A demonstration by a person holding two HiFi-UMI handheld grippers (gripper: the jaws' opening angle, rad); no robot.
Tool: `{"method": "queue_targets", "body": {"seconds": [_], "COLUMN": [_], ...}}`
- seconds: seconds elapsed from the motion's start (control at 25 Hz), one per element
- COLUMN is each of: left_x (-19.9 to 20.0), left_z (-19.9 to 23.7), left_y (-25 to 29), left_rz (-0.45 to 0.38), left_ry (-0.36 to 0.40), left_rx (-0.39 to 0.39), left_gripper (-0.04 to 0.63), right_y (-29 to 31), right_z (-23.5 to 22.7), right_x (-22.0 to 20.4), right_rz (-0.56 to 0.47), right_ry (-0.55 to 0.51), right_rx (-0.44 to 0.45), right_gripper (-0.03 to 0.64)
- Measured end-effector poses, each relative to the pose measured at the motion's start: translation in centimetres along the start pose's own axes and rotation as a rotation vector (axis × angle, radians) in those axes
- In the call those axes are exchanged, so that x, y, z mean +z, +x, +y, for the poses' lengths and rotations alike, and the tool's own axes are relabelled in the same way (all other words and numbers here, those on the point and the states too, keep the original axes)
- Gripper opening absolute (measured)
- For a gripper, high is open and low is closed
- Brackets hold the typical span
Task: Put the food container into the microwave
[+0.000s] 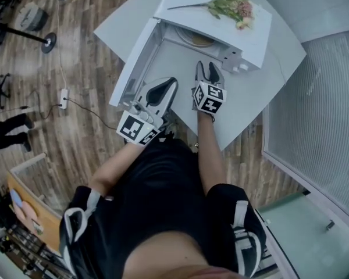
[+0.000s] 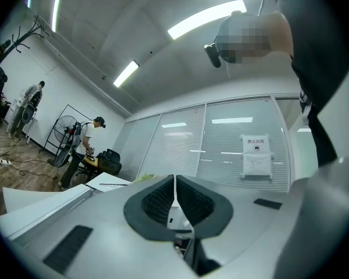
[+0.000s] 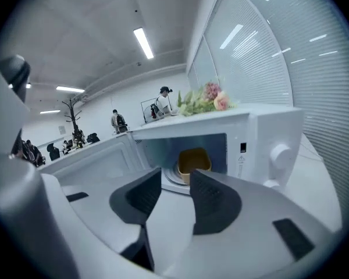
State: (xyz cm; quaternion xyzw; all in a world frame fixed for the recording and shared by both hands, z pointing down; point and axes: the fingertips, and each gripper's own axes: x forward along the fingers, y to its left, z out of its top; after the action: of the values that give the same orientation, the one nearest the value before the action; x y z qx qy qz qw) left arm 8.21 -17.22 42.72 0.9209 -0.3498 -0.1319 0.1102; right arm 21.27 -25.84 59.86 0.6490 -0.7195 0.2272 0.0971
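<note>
The left gripper (image 2: 175, 179) is pinched shut on nothing and points up toward the ceiling. Beside it, the right gripper (image 3: 175, 176) has its jaws apart and empty, aimed at the microwave (image 3: 267, 127) on the table (image 1: 253, 95). The door (image 1: 136, 57) stands open, and the container (image 3: 193, 160) sits inside. Flowers (image 1: 235, 6) lie on top.

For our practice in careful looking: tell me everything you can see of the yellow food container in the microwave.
The food container is a mustard-yellow tub with rounded corners, plastic by its look. It stands upright inside the white microwave, on the round turntable, door open. No gripper touches it; the open right gripper is outside the cavity, in front. Its contents cannot be seen.
</note>
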Motion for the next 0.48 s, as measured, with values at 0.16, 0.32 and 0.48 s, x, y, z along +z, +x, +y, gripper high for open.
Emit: {"method": "queue_targets", "body": {"seconds": [0.16,0.32,0.48], "left_x": [1.3,1.7,2.3], "left_z": [-2.9,-4.9,-6.2], "left_y": [-3.2,-6.0,-8.2], "left_rz": [-0.030,-0.020,-0.004], "left_ry": [0.005,0.007,0.007], "left_rx": [0.033,0.037,0.028], "left_gripper": [0.032,0.032,0.032], "right_y": [-7.7,-13.8,-18.9], "right_z": [2.2,4.0,5.9], "right_x": [1.9,2.1,2.4], "right_rz": [-0.054,-0.085,-0.125], "right_ry": [-0.003,-0.007,-0.006], "right_rx": [0.071,0.127,0.172], "right_gripper": [0.058,0.034,0.026]}}
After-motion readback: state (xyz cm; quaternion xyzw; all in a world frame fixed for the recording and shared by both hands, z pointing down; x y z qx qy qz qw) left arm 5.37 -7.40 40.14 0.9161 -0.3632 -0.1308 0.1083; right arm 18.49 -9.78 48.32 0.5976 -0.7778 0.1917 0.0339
